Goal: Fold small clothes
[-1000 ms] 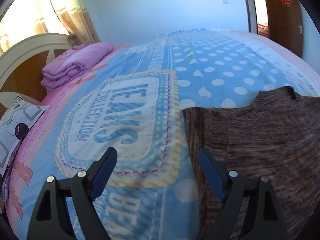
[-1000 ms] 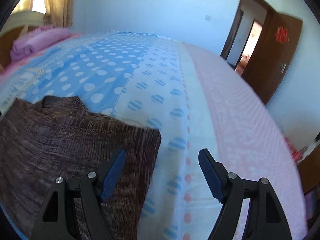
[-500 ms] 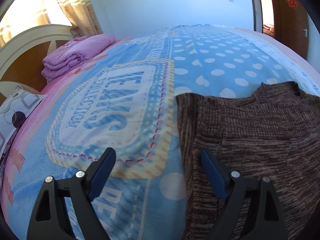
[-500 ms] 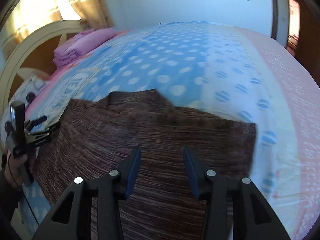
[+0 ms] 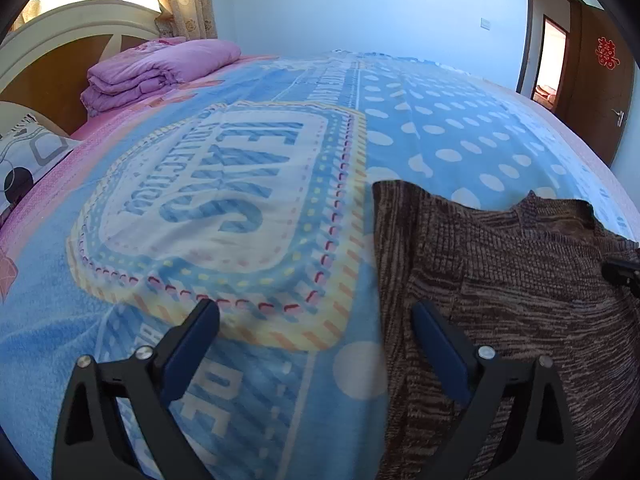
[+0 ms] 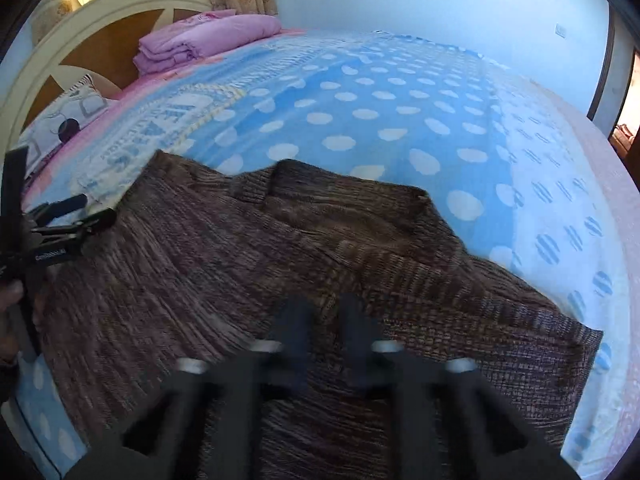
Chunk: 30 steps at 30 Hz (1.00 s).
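Left gripper (image 5: 316, 320) stood wide, just opened further, straddling sweater (image 5: 500, 280) edge, nothing pinched. Right gripper (image 6: 324, 320) blurred, jaws just closed, nearly together above knit; hold unclear. Sweater lay flat on bed (image 5: 440, 140). Likely soft, light, limp; pinch corners or hem.
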Each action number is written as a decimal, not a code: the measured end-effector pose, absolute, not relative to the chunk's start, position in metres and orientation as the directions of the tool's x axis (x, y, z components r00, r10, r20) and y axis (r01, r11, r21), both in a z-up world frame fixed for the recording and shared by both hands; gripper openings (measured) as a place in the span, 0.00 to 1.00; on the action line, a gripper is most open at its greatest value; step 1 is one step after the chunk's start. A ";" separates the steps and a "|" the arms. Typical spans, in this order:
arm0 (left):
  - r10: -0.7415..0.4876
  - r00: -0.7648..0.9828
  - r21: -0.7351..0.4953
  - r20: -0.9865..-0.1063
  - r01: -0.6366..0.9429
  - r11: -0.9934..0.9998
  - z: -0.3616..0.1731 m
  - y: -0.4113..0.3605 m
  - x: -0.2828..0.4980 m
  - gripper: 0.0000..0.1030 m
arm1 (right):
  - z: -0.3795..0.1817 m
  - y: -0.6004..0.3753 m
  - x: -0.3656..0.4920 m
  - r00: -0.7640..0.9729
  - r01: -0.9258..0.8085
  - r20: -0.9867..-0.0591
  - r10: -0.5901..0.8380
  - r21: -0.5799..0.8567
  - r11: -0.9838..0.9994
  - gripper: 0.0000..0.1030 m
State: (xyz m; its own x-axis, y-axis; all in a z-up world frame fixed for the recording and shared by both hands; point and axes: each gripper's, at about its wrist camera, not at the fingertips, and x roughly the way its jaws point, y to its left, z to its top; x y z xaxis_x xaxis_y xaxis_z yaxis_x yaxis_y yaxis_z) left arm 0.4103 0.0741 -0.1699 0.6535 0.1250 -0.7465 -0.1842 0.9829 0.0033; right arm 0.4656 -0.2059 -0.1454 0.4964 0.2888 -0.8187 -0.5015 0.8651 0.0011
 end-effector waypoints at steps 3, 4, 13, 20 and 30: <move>0.138 0.661 0.017 -0.738 -0.187 0.982 -0.169 0.072 0.408 0.97 | -0.143 -0.194 0.464 0.540 -0.494 -0.808 0.236 -0.077 0.866 0.04; 0.144 0.667 0.016 -0.731 -0.195 0.981 -0.168 0.072 0.407 0.98 | -0.142 -0.191 0.465 0.553 -0.483 -0.805 0.216 -0.098 0.870 0.04; 0.096 0.708 -0.172 -0.699 -0.297 0.939 -0.165 0.109 0.392 1.00 | -0.146 -0.194 0.491 0.588 -0.347 -0.800 0.115 -0.121 0.930 0.03; 0.141 0.698 -0.024 -0.702 -0.221 0.975 -0.163 0.076 0.400 1.00 | -0.144 -0.198 0.487 0.581 -0.357 -0.795 0.171 -0.061 0.932 0.08; 0.120 0.691 -0.076 -0.712 -0.246 0.966 -0.164 0.089 0.397 1.00 | -0.098 -0.313 0.393 0.619 -0.274 -0.743 0.254 0.099 0.957 0.33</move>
